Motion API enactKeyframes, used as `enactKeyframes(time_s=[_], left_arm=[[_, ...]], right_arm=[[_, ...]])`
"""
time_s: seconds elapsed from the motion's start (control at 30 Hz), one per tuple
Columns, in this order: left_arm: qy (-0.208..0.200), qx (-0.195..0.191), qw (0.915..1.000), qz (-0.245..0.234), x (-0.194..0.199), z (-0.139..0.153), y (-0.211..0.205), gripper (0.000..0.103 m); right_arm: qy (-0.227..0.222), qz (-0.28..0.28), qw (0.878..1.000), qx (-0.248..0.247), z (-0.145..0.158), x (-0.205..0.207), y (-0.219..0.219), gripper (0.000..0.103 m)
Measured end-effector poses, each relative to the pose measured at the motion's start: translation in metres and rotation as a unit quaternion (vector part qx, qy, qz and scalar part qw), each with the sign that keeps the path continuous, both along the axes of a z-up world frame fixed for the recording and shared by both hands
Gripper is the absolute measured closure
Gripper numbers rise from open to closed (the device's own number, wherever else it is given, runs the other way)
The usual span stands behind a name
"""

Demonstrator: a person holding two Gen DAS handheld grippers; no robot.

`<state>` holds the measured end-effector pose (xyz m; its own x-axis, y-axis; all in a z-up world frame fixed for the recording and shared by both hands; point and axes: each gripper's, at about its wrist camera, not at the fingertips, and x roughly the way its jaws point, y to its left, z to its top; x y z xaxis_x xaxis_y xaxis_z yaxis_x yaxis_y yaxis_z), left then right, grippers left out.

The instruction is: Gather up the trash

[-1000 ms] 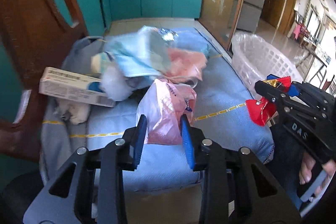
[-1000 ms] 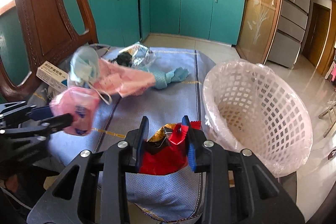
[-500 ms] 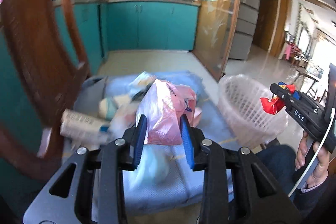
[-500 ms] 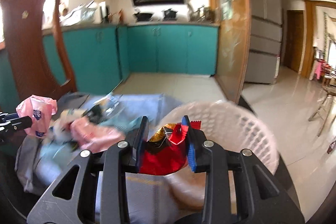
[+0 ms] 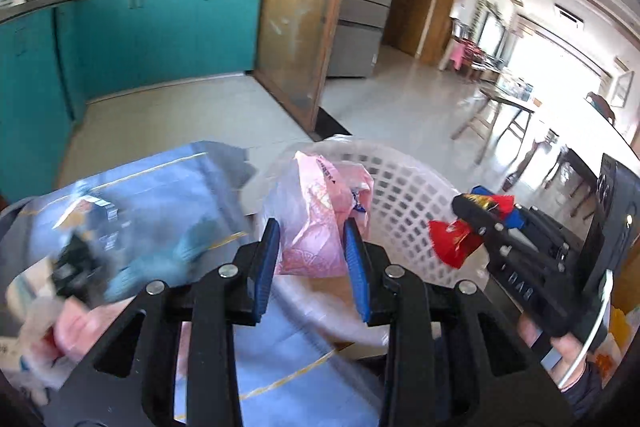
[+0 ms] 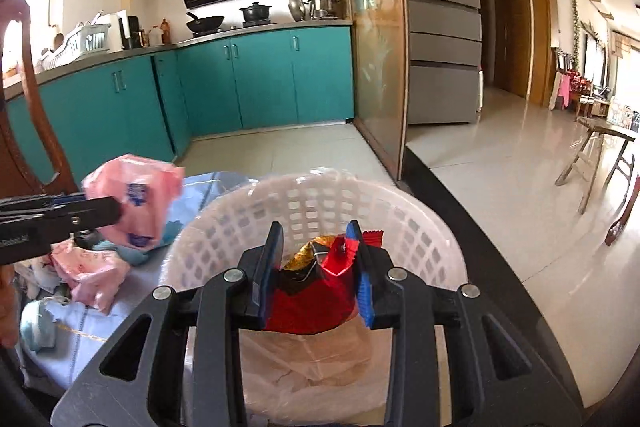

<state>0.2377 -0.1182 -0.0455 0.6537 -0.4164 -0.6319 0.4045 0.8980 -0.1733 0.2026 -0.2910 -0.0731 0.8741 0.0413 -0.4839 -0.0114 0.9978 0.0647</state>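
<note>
1. Setting: a kitchen with teal cabinets, a tiled floor and a steel fridge; the work surface is a blue cloth strewn with litter.

2. Left wrist view: we see the left gripper clamped on a crumpled pink plastic bag, which it holds up near the rim of the white lattice basket. Whether the bag is over the opening or short of it we cannot tell from here. To the right, the right gripper pinches a red foil wrapper beside the basket. The litter left on the cloth is blurred.

3. Right wrist view: the right gripper is closed on the red foil wrapper, directly above the basket, which is lined with a clear bag. The left gripper comes in from the left edge with the pink bag, which sits left of the rim, above the cloth. More pink and pale blue scraps remain on the cloth.

4. Risks, as we judge them: letting go of the pink bag here would likely drop it short of the basket. Light film may cling to a pad or drift past the rim. Both tools converging on one opening could knock together or tip the basket.
</note>
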Motion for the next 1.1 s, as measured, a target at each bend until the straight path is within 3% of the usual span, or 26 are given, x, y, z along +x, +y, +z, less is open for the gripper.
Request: enactKeyframes(time_s=[0.03, 0.1, 0.17, 0.23, 0.33, 0.47, 0.53, 0.77, 0.87, 1.0, 1.1], left_arm=[[0.006, -0.001, 0.9999, -0.009, 0.005, -0.002, -0.005, 0.065], [0.010, 0.001, 0.9999, -0.013, 0.010, -0.005, -0.015, 0.042], [0.003, 0.000, 1.0000, -0.003, 0.010, -0.003, -0.013, 0.032], [-0.003, 0.007, 0.9999, 0.013, 0.006, 0.001, -0.002, 0.032], [-0.028, 0.034, 0.9965, 0.071, -0.009, 0.009, 0.028, 0.032], [-0.058, 0.095, 0.9797, 0.167, -0.048, 0.012, 0.083, 0.032], [-0.050, 0.110, 0.9725, 0.199, -0.064, 0.007, 0.107, 0.032], [0.037, 0.094, 0.9595, 0.263, -0.104, -0.026, 0.182, 0.029], [0.058, 0.076, 0.9578, 0.271, -0.119, -0.037, 0.199, 0.026], [0.070, 0.060, 0.9575, 0.273, -0.128, -0.045, 0.208, 0.024], [0.076, 0.053, 0.9585, 0.270, -0.130, -0.050, 0.210, 0.024]], right_arm=[[0.004, -0.004, 1.000, -0.001, -0.002, 0.002, -0.001, 0.070], [0.006, -0.013, 1.000, -0.001, -0.003, 0.005, -0.005, 0.059], [0.005, -0.014, 1.000, -0.004, -0.004, 0.004, -0.006, 0.050], [0.001, -0.014, 1.000, -0.010, -0.003, 0.003, -0.006, 0.040], [0.002, -0.001, 1.000, -0.013, -0.002, 0.003, 0.002, 0.038], [0.000, 0.046, 0.999, -0.012, 0.002, 0.002, 0.027, 0.037], [0.000, 0.089, 0.996, -0.014, 0.001, 0.001, 0.052, 0.037], [0.053, 0.251, 0.966, -0.024, -0.018, 0.026, 0.166, 0.037], [0.105, 0.310, 0.945, -0.016, -0.040, 0.048, 0.210, 0.036], [0.105, 0.332, 0.936, -0.061, -0.054, 0.046, 0.242, 0.019], [0.100, 0.343, 0.932, -0.067, -0.056, 0.043, 0.249, 0.016]])
